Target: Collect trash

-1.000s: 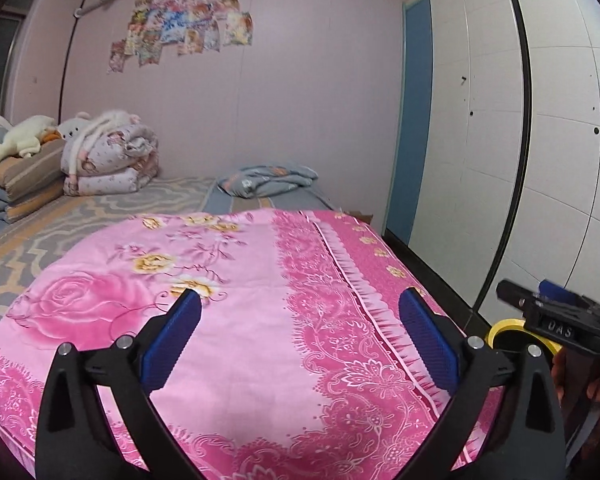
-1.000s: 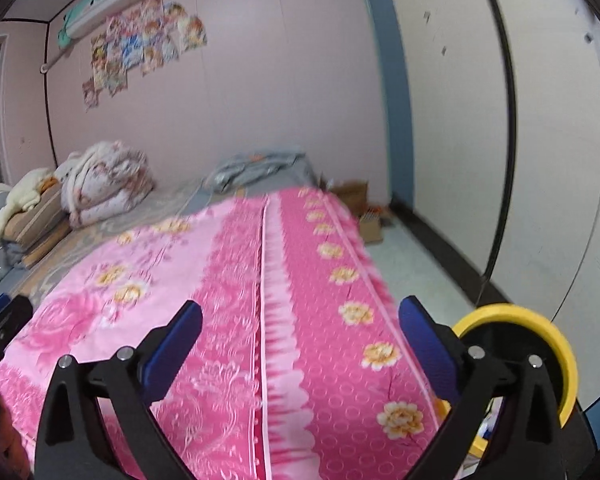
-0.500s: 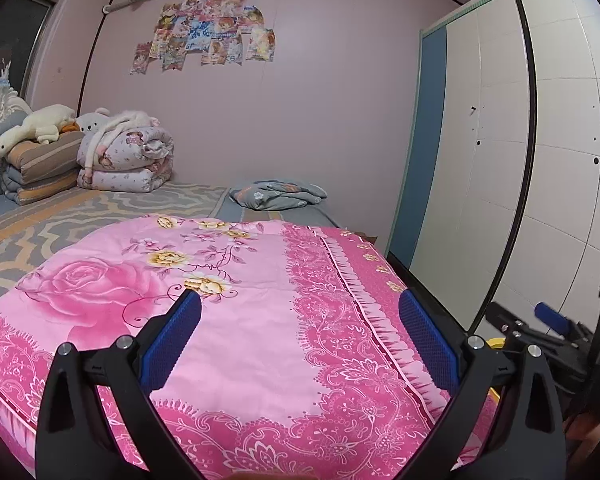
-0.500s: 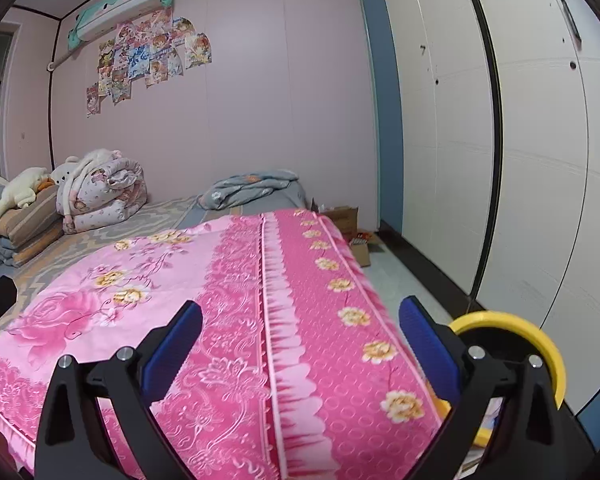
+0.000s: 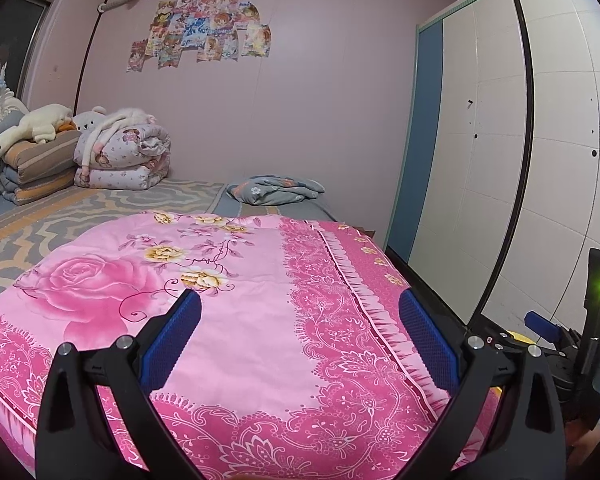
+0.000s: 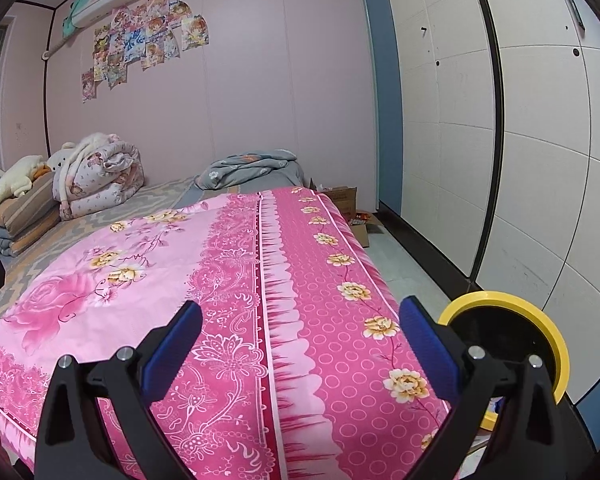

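My left gripper [image 5: 300,308] is open and empty above the near end of a bed with a pink floral quilt [image 5: 236,280]. Open and empty as well, my right gripper [image 6: 300,308] hangs over the quilt's darker pink right border [image 6: 324,280]. A black bin with a yellow rim [image 6: 540,320] stands on the floor just right of the bed, partly hidden behind the right finger. A sliver of that rim [image 5: 516,335] shows in the left wrist view, beside a blue finger [image 5: 542,325] of the right gripper. No loose trash shows on the quilt.
White wardrobe doors [image 6: 520,160] line the right side, leaving a narrow floor strip [image 6: 400,256]. An open cardboard box [image 6: 340,196] and small colourful items [image 6: 360,218] lie at its far end. Folded bedding [image 5: 124,156], a plush goose [image 5: 32,128] and a grey blanket [image 5: 276,190] sit farther up the bed.
Both views have tilted upward, so the bed sits lower in the frames and more wall shows. Both grippers stay open and empty.
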The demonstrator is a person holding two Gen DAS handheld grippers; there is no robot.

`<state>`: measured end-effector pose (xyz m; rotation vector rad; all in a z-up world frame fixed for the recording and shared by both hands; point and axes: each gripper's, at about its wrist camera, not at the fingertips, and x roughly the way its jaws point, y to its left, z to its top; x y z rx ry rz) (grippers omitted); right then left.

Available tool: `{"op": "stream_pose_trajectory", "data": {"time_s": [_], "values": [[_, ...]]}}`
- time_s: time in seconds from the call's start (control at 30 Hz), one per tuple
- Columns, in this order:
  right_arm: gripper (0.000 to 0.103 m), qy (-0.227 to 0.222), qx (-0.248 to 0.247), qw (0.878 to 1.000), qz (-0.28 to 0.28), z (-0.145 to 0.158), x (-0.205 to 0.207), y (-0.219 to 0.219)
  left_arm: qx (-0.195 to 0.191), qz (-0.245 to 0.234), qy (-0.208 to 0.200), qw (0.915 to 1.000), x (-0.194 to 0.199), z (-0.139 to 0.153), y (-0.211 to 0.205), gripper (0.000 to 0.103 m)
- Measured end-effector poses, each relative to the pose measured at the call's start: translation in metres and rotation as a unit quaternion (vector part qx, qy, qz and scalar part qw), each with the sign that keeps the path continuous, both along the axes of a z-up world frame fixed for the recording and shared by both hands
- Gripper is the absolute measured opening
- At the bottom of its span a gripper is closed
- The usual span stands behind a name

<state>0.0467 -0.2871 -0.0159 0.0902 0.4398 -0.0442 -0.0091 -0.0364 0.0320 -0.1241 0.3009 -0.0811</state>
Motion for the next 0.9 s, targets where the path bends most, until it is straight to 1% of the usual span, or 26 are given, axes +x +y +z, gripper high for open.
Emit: {"op": "stream_pose_trajectory", "data": {"time_s": [0.9], "values": [[0.095,0.013,0.003,1.000,-0.001,-0.0071,0.0059,0.0010,-0.002,-0.002,0.010,0.9999,0.0078,-0.0073,-0.0011,0.095]]}}
